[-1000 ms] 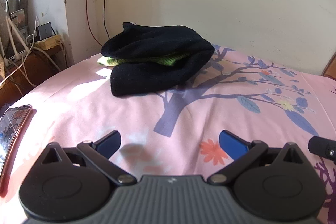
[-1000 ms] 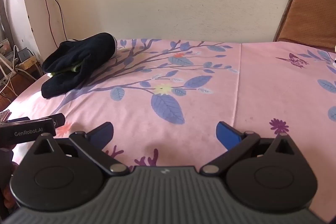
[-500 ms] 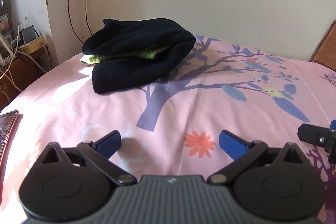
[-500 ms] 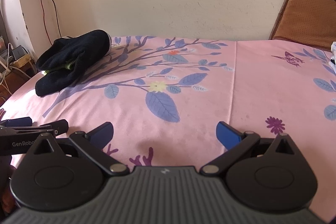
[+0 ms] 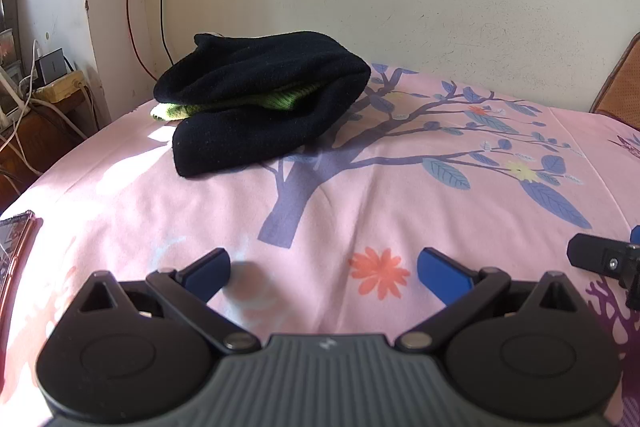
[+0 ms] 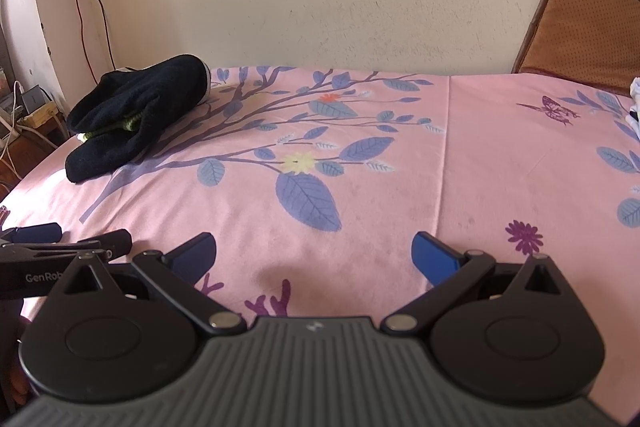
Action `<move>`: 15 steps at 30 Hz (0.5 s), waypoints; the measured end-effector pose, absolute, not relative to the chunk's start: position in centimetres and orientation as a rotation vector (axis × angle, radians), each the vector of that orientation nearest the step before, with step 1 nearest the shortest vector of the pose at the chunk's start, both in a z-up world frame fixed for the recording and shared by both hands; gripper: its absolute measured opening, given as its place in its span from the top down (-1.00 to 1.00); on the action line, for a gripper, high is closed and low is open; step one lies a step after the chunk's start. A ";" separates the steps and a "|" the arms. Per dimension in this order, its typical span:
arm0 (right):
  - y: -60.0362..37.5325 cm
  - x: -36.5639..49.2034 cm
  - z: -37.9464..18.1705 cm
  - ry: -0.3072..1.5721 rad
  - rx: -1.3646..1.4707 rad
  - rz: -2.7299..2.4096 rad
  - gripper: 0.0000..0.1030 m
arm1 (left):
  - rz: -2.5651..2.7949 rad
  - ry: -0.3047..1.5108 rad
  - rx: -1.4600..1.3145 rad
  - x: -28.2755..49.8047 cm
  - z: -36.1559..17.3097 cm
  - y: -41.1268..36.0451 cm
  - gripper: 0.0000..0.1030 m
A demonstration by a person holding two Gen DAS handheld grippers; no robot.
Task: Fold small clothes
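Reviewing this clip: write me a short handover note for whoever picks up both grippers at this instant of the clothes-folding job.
Left gripper: jaws open, empty, low over the pink floral bedsheet.
Right gripper: jaws open, empty, beside the left one.
Black knitted garment: lies folded over in a bundle at the sheet's far left corner, a green knitted piece sandwiched inside.
Done: that bundle looks folded.
Left: some white fabric shows at the right edge; I cannot tell what it is.
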State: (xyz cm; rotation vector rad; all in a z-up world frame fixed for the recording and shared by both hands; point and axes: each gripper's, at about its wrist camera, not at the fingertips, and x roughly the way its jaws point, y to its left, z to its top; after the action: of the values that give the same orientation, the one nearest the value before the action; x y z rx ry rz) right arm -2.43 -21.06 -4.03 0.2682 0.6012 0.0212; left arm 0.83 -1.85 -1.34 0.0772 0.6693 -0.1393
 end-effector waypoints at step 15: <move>-21.1 -2.4 -4.2 0.611 0.263 0.018 -1.00 | -0.139 0.669 0.078 0.9 -1.3 -1.9 -1.00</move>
State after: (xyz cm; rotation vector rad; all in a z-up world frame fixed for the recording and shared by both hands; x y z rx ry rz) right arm -2.43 -21.08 -4.17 0.2633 0.6113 0.0181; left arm 0.86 -1.88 -1.33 0.0779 0.6694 -0.1385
